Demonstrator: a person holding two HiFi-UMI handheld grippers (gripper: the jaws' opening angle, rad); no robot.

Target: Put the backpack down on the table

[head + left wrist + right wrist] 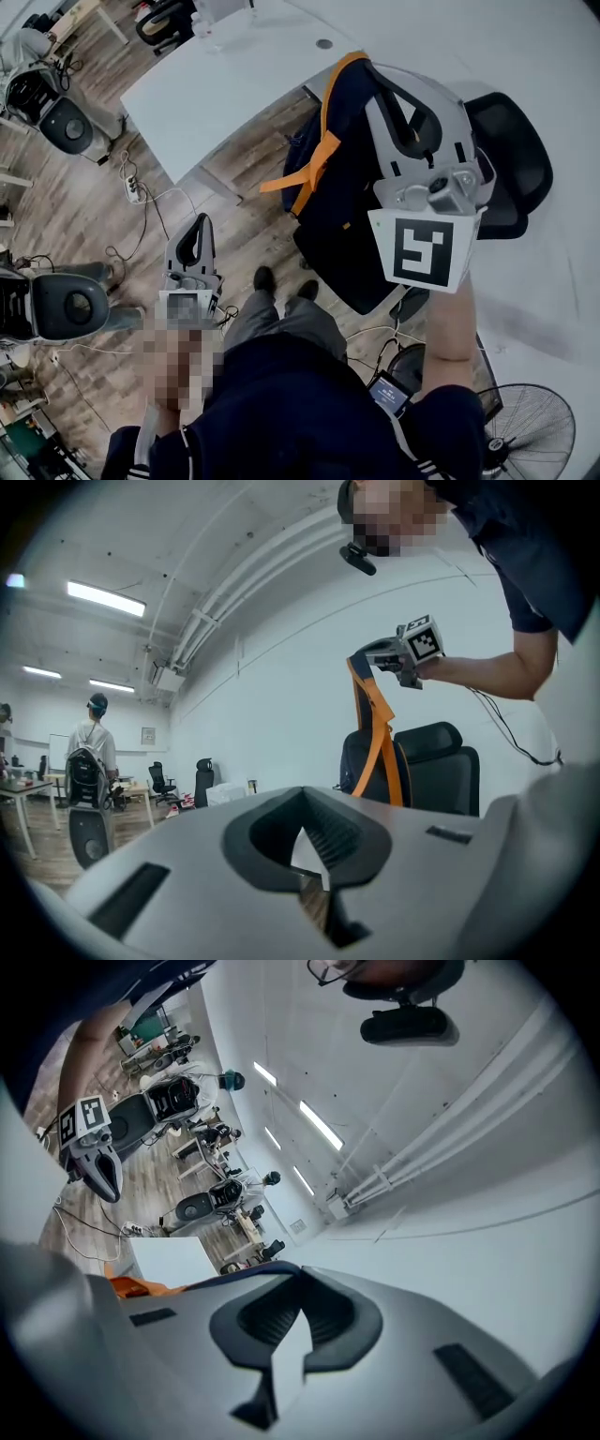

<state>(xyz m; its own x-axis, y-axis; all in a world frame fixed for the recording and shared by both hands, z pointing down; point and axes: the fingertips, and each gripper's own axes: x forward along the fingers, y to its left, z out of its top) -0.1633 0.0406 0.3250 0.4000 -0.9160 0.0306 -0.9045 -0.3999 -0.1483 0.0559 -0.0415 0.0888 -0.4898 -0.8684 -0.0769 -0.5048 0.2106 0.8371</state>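
Note:
A navy backpack (pixel 342 187) with orange straps (pixel 314 169) hangs in the air in front of me. My right gripper (pixel 373 67) is raised high and shut on the backpack's top strap. In the left gripper view, the backpack (pixel 361 761) dangles below the right gripper (pixel 361 656), in front of a chair. In the right gripper view, only an edge of navy fabric (pixel 234 1274) and a bit of orange strap (pixel 136 1286) show beside the shut jaws. My left gripper (pixel 199 220) is lower, over the floor at the left. It is shut, with nothing between its jaws. The white table (pixel 234 75) lies beyond the backpack.
A black office chair (pixel 511 150) stands right behind the backpack. A floor fan (pixel 530 427) is at the lower right. Grey machines (pixel 66 309) and a power strip (pixel 131 187) with cables sit on the wooden floor at the left. Another person (pixel 91 752) stands far off.

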